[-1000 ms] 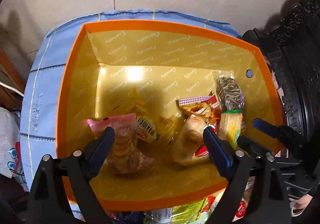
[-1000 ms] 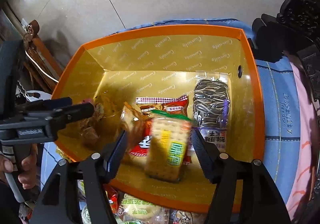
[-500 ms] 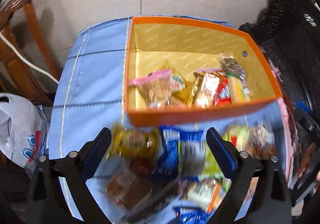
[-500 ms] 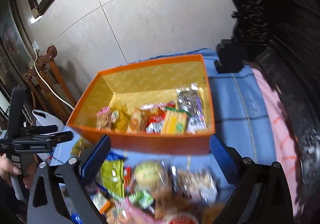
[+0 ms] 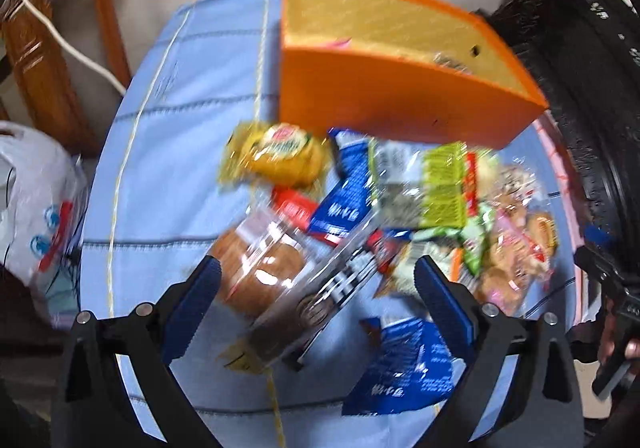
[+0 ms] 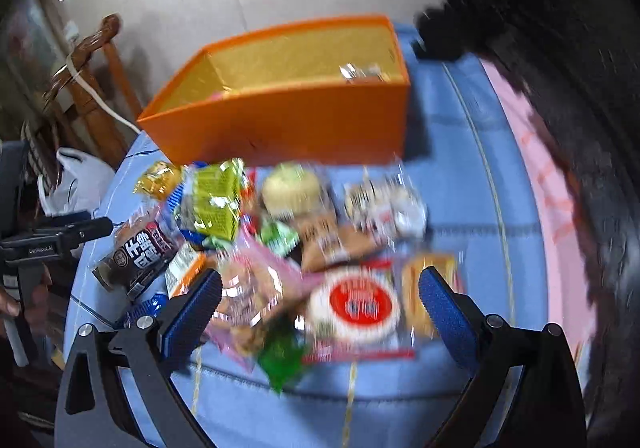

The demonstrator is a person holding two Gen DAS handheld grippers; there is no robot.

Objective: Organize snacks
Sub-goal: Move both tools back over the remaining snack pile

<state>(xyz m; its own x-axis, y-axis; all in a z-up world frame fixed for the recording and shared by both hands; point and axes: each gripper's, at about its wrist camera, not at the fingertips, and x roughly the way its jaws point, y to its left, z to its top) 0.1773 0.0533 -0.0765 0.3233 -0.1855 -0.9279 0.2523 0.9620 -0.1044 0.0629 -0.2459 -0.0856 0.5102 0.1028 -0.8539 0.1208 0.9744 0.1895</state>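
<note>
Both handheld grippers hang over a pile of snack packets on a blue quilted cloth point(image 5: 168, 151), their blue-padded jaws spread wide with nothing gripped. The left gripper point(image 5: 316, 296) is over a dark-labelled clear packet point(image 5: 320, 288) lying beside a brown bread-like packet point(image 5: 256, 268), with a blue wrapper point(image 5: 404, 364) near its right finger. The right gripper point(image 6: 320, 304) is over a round red-and-white packet point(image 6: 358, 306) and a pink-edged packet point(image 6: 256, 288). Behind the pile, touching its far edge, stands the orange box point(image 6: 288, 119) with a gold lining; only the tops of a few packets show inside it. A yellow packet point(image 5: 280, 155) and a lime-green packet point(image 5: 444, 187) lie just in front of the box. Both views are blurred. A wooden chair point(image 5: 40, 47) and a white plastic bag point(image 5: 36, 207) sit off the cloth's left edge.
</note>
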